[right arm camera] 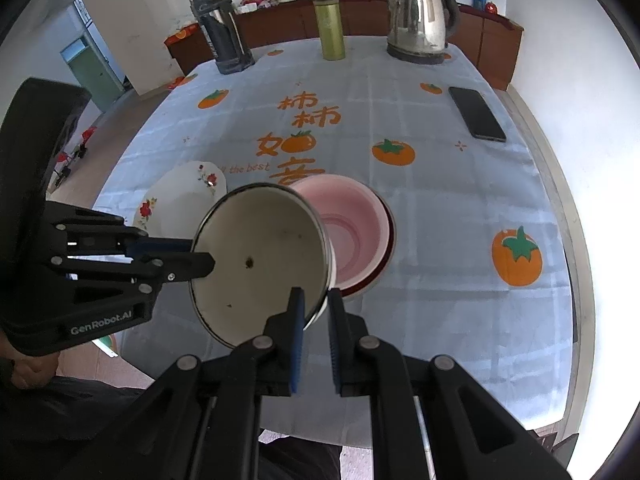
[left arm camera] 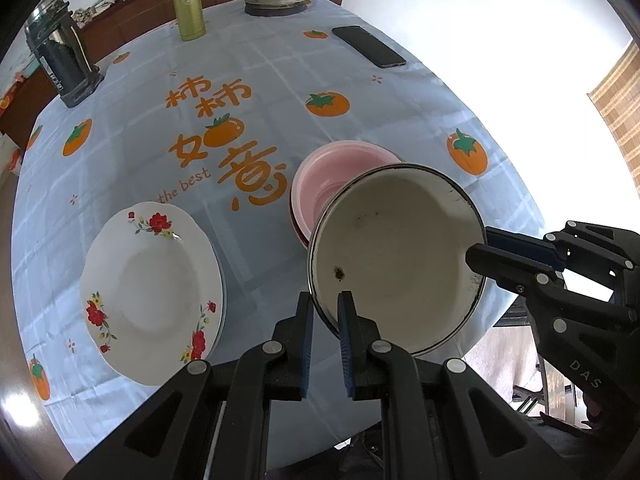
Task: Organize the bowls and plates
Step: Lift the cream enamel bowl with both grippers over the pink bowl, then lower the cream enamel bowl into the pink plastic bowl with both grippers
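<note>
A cream enamel bowl (left arm camera: 396,256) with a dark rim is held tilted above the table by both grippers. My left gripper (left arm camera: 326,312) is shut on its near rim. My right gripper (right arm camera: 316,304) is shut on its opposite rim and shows in the left wrist view (left arm camera: 486,250). The bowl (right arm camera: 260,256) hangs just in front of a pink bowl (left arm camera: 332,178) that sits nested in a dark red one (right arm camera: 390,236). A white flowered plate (left arm camera: 148,296) lies on the table to the left; it also shows in the right wrist view (right arm camera: 180,196).
The table (left arm camera: 256,80) has a blue cloth with orange fruit prints. At its far edge stand a dark thermos (right arm camera: 218,24), a green flask (right arm camera: 329,26) and a steel kettle (right arm camera: 418,16). A black phone (right arm camera: 476,114) lies far right.
</note>
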The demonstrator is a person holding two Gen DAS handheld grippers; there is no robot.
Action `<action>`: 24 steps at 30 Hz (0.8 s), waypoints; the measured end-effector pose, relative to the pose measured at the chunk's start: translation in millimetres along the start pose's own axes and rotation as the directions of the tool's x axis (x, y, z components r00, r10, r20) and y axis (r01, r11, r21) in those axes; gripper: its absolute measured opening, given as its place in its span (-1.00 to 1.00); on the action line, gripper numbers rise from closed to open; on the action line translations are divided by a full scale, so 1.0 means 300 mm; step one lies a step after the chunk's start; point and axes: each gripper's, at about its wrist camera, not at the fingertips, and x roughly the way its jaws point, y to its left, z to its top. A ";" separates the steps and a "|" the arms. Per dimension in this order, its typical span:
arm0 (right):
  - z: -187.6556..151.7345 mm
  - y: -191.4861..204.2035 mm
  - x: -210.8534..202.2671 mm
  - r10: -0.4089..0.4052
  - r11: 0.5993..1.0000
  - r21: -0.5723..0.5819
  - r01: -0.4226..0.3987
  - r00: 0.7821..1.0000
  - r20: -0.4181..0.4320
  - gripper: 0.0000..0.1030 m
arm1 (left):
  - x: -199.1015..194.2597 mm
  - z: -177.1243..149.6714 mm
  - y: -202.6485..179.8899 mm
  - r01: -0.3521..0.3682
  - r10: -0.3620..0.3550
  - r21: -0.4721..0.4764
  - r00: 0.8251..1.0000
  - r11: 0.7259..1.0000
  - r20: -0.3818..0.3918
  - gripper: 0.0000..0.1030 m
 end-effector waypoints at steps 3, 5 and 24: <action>0.014 -0.001 0.005 0.001 1.000 -0.003 -0.001 1.000 0.004 -0.78 | -0.001 0.008 0.005 -0.002 0.003 -0.004 1.000 1.000 0.005 -0.73; 0.027 -0.002 0.007 0.000 1.000 -0.006 0.000 1.000 0.009 -0.78 | -0.003 0.015 0.010 -0.006 0.006 -0.005 1.000 1.000 0.009 -0.73; 0.107 -0.015 0.053 0.012 0.999 -0.034 -0.012 1.000 0.011 -0.78 | 0.027 0.082 0.051 -0.030 0.031 -0.038 1.000 0.999 0.004 -0.73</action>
